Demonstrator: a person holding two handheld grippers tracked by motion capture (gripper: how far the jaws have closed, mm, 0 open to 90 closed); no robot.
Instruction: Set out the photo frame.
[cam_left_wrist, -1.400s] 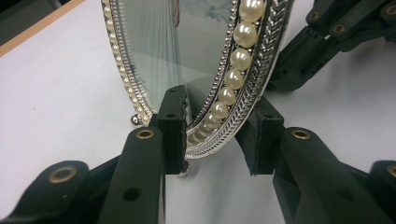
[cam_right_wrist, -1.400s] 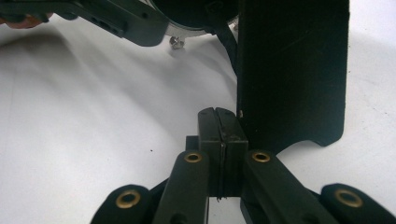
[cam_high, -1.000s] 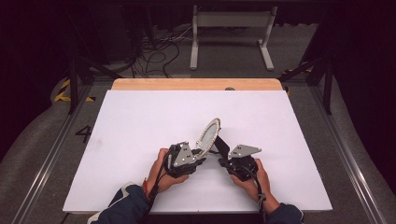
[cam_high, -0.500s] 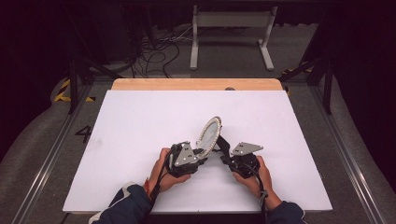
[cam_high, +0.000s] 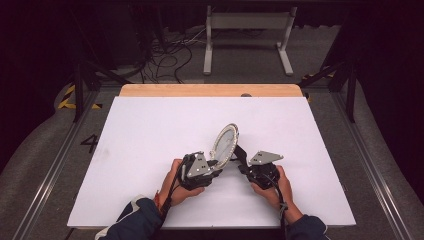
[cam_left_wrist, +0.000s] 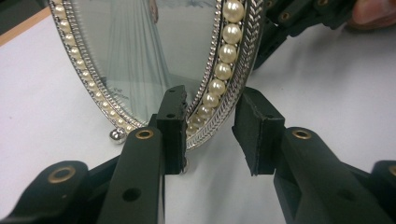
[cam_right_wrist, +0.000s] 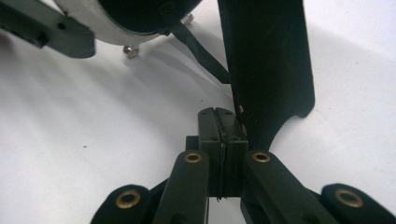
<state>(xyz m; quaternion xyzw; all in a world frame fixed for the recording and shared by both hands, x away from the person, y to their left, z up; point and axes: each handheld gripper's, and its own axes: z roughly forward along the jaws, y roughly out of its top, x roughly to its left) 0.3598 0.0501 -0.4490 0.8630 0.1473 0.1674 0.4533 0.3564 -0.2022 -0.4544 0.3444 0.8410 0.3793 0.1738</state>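
A dark room with cables on the floor surrounds a white worktop (cam_high: 150, 140) with a bare wooden strip along its far edge. Near the middle of the worktop, toward the person's side, an oval picture frame (cam_high: 225, 142) stands tilted on its small ball feet, its silver rim set with a row of pearls.

The left claw (cam_left_wrist: 210, 135) reaches the frame's lower edge from the front. Its jaws are partly spread with the pearl rim between them; the left pad lies against the glass side of the rim, while the other pad stands just clear of the rim's outer edge.

The right claw (cam_right_wrist: 223, 130) sits behind the frame with its jaws pressed together, flat pad on pad. It touches the edge of the frame's black back stand (cam_right_wrist: 266, 60), which leans down to the worktop; whether anything thin is pinched between the pads I cannot tell.
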